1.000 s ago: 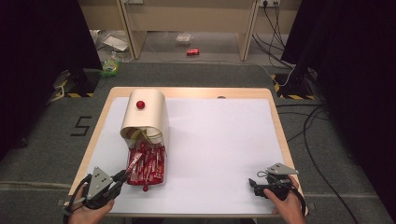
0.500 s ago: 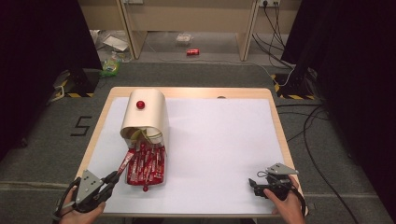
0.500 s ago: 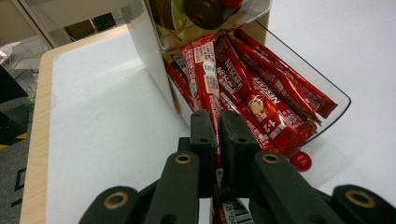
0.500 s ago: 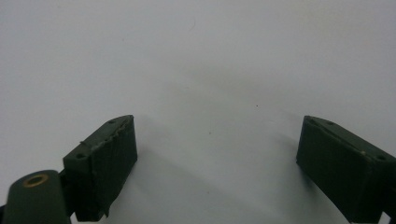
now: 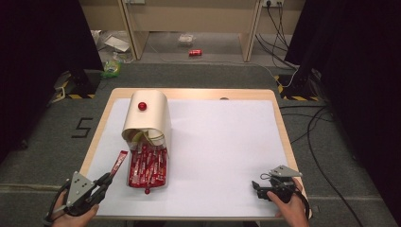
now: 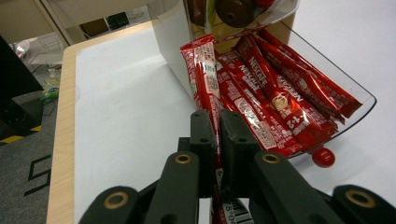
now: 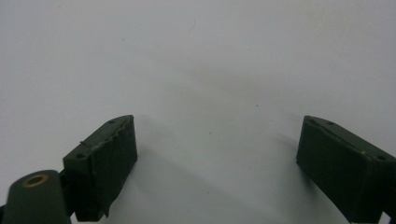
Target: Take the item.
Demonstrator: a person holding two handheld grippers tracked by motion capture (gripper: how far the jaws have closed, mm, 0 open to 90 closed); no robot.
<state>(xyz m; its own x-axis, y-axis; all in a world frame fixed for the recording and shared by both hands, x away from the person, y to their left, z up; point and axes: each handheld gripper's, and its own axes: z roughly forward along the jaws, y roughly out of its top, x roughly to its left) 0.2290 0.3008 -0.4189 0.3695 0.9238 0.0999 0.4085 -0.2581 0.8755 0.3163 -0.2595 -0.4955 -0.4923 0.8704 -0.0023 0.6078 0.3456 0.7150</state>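
Pinching one red sachet [image 5: 118, 162] at lower left of the high view, the left gripper [image 5: 105, 180] holds it clenched beside the clear tray [image 6: 362, 93] of sachets. At lower right, the right gripper [image 5: 257, 187] rests released on the white sheet [image 5: 222, 142].

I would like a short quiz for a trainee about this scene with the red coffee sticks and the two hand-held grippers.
1. True or false: the left hand-held gripper is shut on one red coffee stick.
2. Where do the other coffee sticks lie? A) in the clear tray at the mouth of the cream dispenser; B) scattered on the floor; C) in a closed box.
3. Fill in: the jaws of the right hand-held gripper stand ____, with nothing between them, over the white table cover.

Key: 1 true. 2 A. 3 open.
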